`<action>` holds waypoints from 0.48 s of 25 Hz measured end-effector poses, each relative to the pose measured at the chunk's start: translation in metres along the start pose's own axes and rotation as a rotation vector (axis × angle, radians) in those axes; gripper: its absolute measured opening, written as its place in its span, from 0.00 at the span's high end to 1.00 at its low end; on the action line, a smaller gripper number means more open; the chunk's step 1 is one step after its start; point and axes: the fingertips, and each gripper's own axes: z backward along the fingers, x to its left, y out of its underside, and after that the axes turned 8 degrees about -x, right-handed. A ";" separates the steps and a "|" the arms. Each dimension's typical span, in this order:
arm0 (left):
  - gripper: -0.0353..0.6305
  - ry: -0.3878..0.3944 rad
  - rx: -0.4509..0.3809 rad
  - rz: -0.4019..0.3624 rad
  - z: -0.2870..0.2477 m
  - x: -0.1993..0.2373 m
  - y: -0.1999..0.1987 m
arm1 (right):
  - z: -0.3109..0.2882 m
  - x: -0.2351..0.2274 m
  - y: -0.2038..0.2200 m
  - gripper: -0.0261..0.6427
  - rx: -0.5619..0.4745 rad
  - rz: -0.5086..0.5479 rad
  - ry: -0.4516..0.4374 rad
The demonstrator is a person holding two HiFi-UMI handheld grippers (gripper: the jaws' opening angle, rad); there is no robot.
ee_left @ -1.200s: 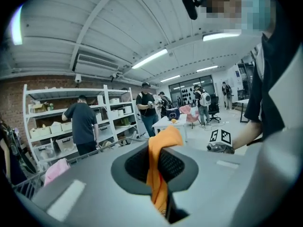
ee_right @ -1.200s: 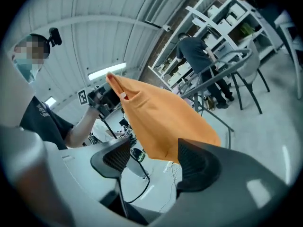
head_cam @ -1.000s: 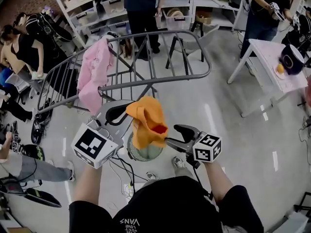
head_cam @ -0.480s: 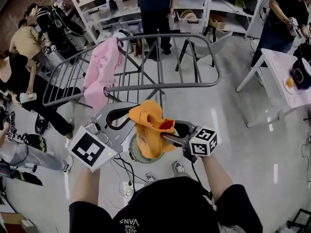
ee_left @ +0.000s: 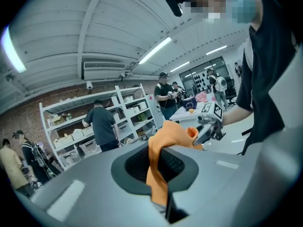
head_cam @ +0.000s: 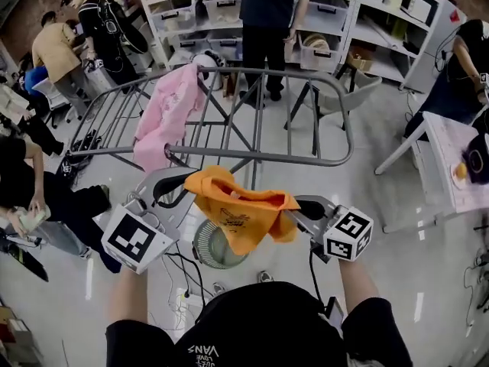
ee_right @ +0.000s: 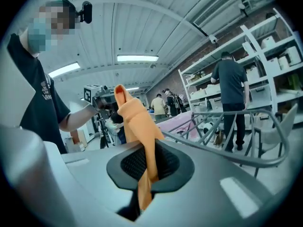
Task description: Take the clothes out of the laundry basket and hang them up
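Note:
An orange garment (head_cam: 241, 212) is stretched between both grippers, held up in front of the grey drying rack (head_cam: 252, 113). My left gripper (head_cam: 187, 186) is shut on its left end, and the orange cloth (ee_left: 158, 167) runs down between the closed jaws. My right gripper (head_cam: 294, 209) is shut on the right end, with the orange cloth (ee_right: 144, 164) pinched between its jaws. A pink garment (head_cam: 164, 117) hangs over the rack's left side. The round laundry basket (head_cam: 210, 247) stands on the floor below the orange garment.
Several people stand around: one behind the rack by the white shelves (head_cam: 267, 21), others at the left (head_cam: 53, 52). A white table (head_cam: 451, 170) stands at the right. A stool (head_cam: 336, 102) sits beyond the rack's right end.
The right gripper has closed on the orange garment's right end. Both grippers have drawn apart, spreading the cloth out sideways. The view has tilted up toward the rack.

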 end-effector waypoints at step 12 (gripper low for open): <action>0.93 -0.112 0.014 -0.104 -0.006 0.035 -0.034 | 0.006 -0.047 -0.188 0.94 0.058 0.397 0.002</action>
